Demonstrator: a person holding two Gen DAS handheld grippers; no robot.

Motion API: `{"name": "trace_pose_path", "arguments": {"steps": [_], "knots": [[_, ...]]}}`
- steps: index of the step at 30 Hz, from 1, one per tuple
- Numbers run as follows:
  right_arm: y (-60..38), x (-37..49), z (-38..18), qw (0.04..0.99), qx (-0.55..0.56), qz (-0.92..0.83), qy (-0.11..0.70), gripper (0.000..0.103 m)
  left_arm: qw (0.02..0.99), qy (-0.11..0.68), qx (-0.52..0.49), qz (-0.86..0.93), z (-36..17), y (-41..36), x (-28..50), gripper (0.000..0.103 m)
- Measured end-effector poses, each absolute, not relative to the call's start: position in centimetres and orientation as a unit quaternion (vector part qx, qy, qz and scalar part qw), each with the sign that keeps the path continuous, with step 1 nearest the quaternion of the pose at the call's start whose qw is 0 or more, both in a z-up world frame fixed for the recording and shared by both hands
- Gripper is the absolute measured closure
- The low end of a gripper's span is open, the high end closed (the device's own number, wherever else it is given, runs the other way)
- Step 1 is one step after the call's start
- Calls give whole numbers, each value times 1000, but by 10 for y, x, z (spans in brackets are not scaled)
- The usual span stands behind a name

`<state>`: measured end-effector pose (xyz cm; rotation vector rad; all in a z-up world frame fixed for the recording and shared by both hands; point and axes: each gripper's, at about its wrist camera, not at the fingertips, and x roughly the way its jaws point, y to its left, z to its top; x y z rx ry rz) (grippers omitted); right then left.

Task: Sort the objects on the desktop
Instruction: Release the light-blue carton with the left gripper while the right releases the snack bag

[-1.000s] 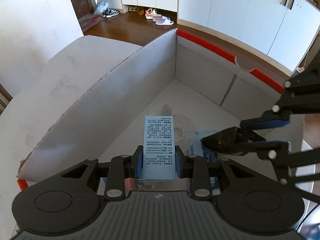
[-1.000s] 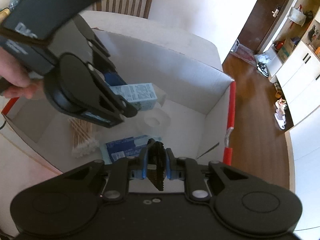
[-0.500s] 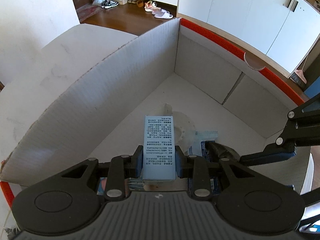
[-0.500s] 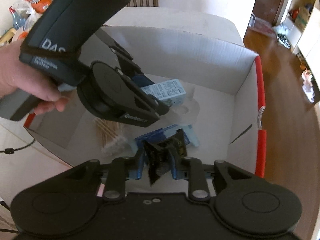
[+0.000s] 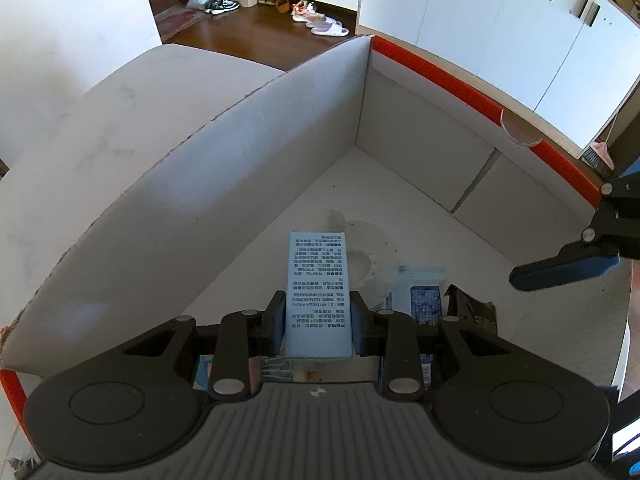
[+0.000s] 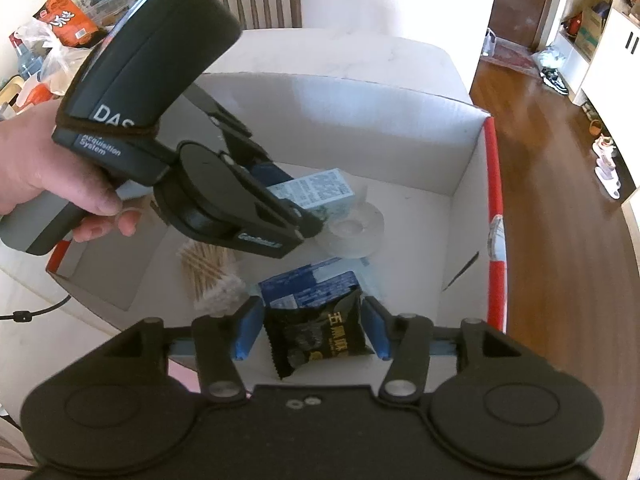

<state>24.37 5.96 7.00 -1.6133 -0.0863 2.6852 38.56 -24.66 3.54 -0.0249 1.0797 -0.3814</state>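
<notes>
Blue pads of the left gripper (image 5: 318,326) are clamped on a pale blue carton (image 5: 319,296), held level above the floor of an open cardboard box (image 5: 420,152), apparently so it can be set down inside with the rest. Beside it, the right gripper (image 6: 311,330) has its jaws spread wide, a black snack packet (image 6: 316,338) sitting loose between them and seemingly touching neither pad, which suggests it has just been let go into the box. Below the carton lie a clear tape roll (image 6: 352,232), a blue sachet (image 6: 308,290) and a bundle of cotton swabs (image 6: 208,272), all on the box floor; the packet rests partly over the sachet. Only the right wrist view shows the person's hand (image 6: 48,176) gripping the left tool's handle, the swabs, and a wooden chair (image 6: 260,0) and bagged groceries (image 6: 60,24) beyond the box. Only the left wrist view shows the box's far corner, its red-taped rim (image 5: 460,88), the white cabinets (image 5: 500,24) and shoes (image 5: 320,24) on the floor past it. Sorting looks well under way, with the carton not yet placed.
</notes>
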Motion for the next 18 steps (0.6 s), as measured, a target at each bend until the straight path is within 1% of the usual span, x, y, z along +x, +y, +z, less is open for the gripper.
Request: {"name": "trace_pose_path", "arguments": {"steps": [4,5,6,7,8,14,18], "knots": [[61,246,68,6,-515,857,-28,46,844,506,-17,-177,39,-244,386,71],[61,247,68,6,-515,857,-28,45,845,505,-18,-177,40,-244,386,62],[62,247,68,6,-514,857,-27,45,846,502,-19,-177,42,-243,385,45],[61,248,69,6,-514,858,-27,45,848,499,-19,-177,44,-243,383,37],[61,248,69,6,-513,858,-27,45,850,496,-20,-177,45,-243,381,34],[58,255,77,3,-506,862,-29,42,853,487,-42,-182,55,-242,371,34],[57,258,83,4,-500,865,-29,42,856,479,-49,-187,64,-237,360,34]]}}
